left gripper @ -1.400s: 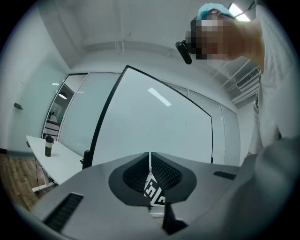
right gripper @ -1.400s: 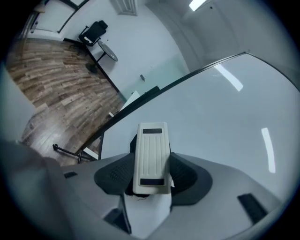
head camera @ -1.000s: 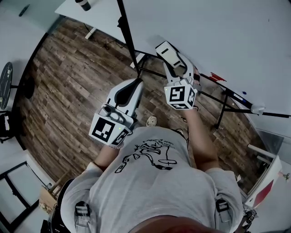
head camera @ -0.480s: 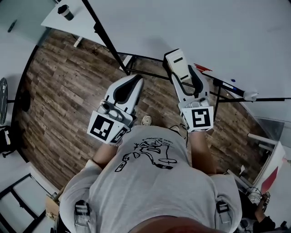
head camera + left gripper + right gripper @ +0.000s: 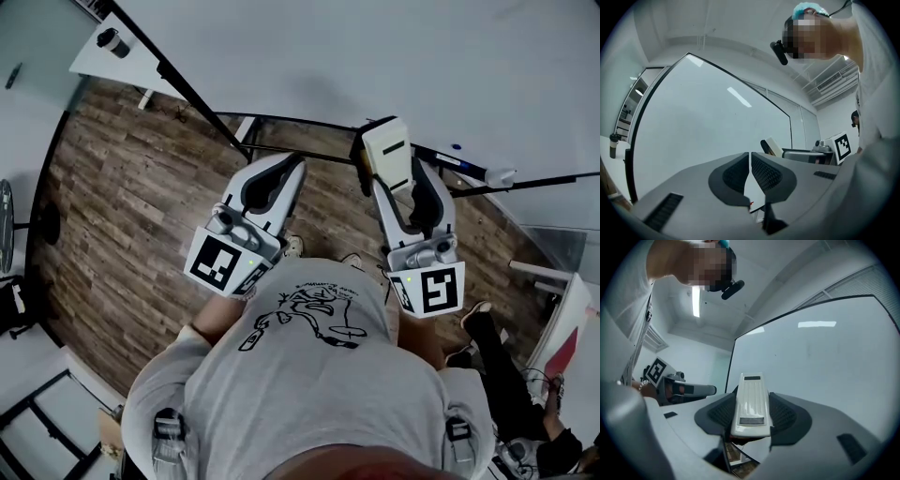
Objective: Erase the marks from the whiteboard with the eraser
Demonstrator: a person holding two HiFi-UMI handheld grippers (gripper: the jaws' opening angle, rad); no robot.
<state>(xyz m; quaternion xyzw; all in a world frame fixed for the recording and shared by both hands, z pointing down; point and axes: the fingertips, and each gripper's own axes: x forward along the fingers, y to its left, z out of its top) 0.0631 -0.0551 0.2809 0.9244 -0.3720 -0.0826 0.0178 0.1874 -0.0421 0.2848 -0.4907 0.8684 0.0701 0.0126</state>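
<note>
White eraser [image 5: 750, 401] clamped in right gripper [image 5: 751, 417] fingers [image 5: 786, 416] near whiteboard [image 5: 375, 56] edge; left gripper [image 5: 750, 171] clenched.

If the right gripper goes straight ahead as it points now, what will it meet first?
Probably the large white whiteboard; the cream plastic eraser in the right gripper's tongs would touch it first, though depth is unclear.

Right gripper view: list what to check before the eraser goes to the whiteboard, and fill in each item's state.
1. Grip: right gripper shut on the white plastic eraser: ok.
2. Spare hand: left gripper empty, jaws together: ok.
3. Target: large white whiteboard ahead of the eraser: ok.
4. Marks located: cannot tell; none shows on the board parts in view.
5. Wiping face turned to the board: cannot tell.
</note>
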